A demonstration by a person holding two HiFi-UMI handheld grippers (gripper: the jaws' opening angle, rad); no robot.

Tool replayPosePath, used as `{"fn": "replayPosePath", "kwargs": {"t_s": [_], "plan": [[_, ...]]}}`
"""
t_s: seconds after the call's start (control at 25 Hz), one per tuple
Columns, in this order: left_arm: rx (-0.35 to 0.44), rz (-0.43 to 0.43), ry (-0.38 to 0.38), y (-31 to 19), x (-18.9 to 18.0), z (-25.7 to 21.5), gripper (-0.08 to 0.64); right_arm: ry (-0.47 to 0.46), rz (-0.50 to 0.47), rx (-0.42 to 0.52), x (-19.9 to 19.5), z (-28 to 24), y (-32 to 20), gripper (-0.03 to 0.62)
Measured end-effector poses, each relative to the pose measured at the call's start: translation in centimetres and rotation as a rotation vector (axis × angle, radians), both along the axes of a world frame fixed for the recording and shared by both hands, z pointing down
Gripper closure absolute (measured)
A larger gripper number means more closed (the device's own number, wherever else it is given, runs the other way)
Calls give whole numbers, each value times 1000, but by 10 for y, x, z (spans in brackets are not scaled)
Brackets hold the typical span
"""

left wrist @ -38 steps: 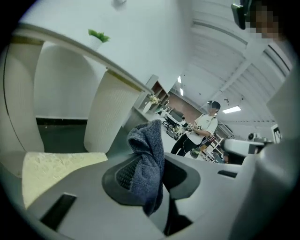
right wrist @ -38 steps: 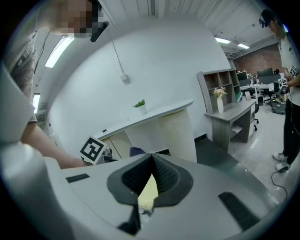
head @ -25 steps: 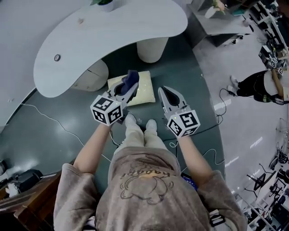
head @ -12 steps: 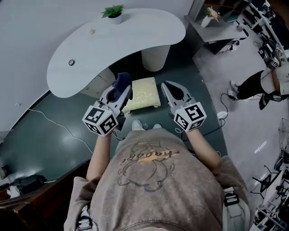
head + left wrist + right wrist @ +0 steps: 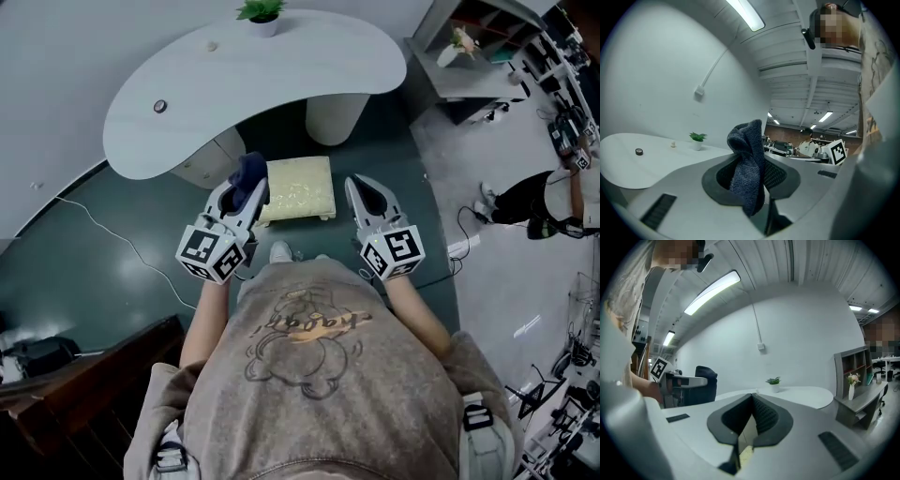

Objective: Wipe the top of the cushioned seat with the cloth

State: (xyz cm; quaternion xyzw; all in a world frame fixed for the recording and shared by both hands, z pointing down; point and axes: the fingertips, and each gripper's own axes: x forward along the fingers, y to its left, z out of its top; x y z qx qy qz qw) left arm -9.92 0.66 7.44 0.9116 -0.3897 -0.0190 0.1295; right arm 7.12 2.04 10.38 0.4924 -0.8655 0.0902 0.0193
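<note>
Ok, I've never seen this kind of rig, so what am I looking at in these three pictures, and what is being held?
No robot arm here: a person holds a two-finger gripper in each hand. The head view looks steeply down from a camera on the person's head; the other two cameras ride on the grippers and look along their fingers. The left gripper is shut on a dark blue cloth. The right gripper is shut and empty. Ahead of them a pale cushioned seat stands on the dark floor, before a curved white table with a small plant. The cloth seems held above the seat, not wiping yet.
</note>
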Motion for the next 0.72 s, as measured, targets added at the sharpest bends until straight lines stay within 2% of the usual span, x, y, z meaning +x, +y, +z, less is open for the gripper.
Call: {"fn": "replayPosePath", "kwargs": {"t_s": [0.36,0.72], "plan": [[-23,-16,-44,-1,-6,34,462,11,-15,-44,-9,24,-3,586],[-42,-36,-32,4,-10,35,462,22,-16,-51,-8,27,-1,588]]}}
